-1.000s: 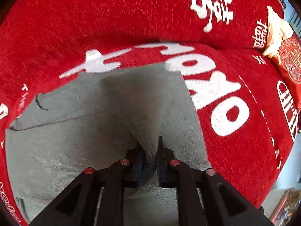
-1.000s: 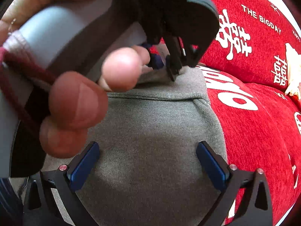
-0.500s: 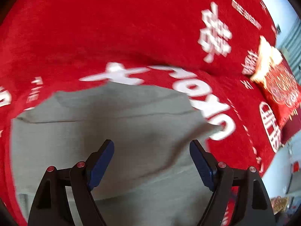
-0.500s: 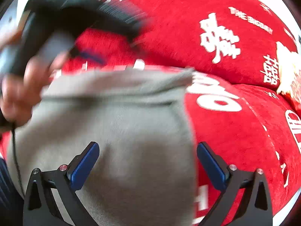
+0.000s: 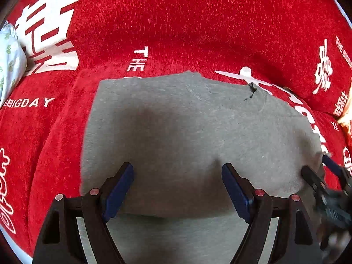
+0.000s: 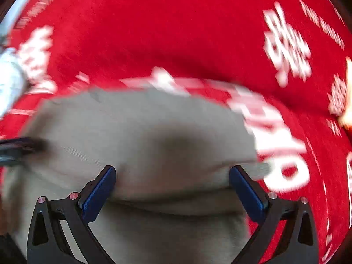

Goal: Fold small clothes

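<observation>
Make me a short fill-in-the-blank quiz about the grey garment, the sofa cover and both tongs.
1. The garment lying on the sofa cover is ____ in colour.
2. The sofa cover is ____ with white lettering.
3. The left tongs are ____, gripping nothing.
4. The pads of the right tongs are ____ in colour.

Missing words: grey; red; open; blue

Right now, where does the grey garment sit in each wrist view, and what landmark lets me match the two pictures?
Left wrist: the grey garment fills the centre and bottom, flat on the red cover, beyond the open left gripper.
Right wrist: it fills the centre and lower left, blurred, beyond the open right gripper.
Shared landmark: the large white lettering along the garment's right edge.
</observation>
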`<state>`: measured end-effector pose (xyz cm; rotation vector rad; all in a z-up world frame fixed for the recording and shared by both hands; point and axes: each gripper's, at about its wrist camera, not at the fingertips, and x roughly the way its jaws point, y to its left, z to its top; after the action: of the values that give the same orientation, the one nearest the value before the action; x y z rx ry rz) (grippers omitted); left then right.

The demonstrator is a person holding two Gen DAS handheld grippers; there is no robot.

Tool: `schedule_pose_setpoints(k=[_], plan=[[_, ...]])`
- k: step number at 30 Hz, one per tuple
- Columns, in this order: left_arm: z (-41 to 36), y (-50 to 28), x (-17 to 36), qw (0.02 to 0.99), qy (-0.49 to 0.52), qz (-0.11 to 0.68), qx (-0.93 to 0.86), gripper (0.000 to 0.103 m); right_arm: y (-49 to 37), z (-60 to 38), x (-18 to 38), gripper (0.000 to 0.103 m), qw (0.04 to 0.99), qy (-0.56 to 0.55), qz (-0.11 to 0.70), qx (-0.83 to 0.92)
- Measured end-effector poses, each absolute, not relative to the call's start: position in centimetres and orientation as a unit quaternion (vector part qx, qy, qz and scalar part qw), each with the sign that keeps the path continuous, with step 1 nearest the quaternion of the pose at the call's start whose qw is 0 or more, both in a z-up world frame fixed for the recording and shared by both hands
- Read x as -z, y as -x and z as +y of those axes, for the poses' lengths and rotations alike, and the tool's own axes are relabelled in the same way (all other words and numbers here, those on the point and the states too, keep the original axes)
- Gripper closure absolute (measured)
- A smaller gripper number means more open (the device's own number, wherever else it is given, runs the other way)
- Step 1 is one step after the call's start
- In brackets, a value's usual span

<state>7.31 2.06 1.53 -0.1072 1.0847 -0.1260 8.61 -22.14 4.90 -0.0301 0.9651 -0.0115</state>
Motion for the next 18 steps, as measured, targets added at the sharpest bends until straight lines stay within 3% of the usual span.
schedule_pose_setpoints(k=[5,11,16,18], plan=[[2.5,-5.8,-1.9,0.861,0.038,0.505,0.057,0.02,-5.9,-27.9,-5.1,0.0,0.881,-0.117,0.453,0.074],[0.6,-1.4,-2.4,0.871,0.018,0.481,0.096,0.02,-2.2,-20.7,-7.3,0.0,0.911,-0.041,0.409,-0.021],[0.7,1.3,-0.6,0.878,-0.019,0.47,0.087,0.02,-1.5,-16.6,-3.5,0.0,0.882,0.013,0.469,-0.042],[0.7,2.2,-0.8,0.879,-0.03,0.468,0.087,0.02,-0.2,-16.2,-3.5,0.0,0.899,0.027,0.436,-0.031]])
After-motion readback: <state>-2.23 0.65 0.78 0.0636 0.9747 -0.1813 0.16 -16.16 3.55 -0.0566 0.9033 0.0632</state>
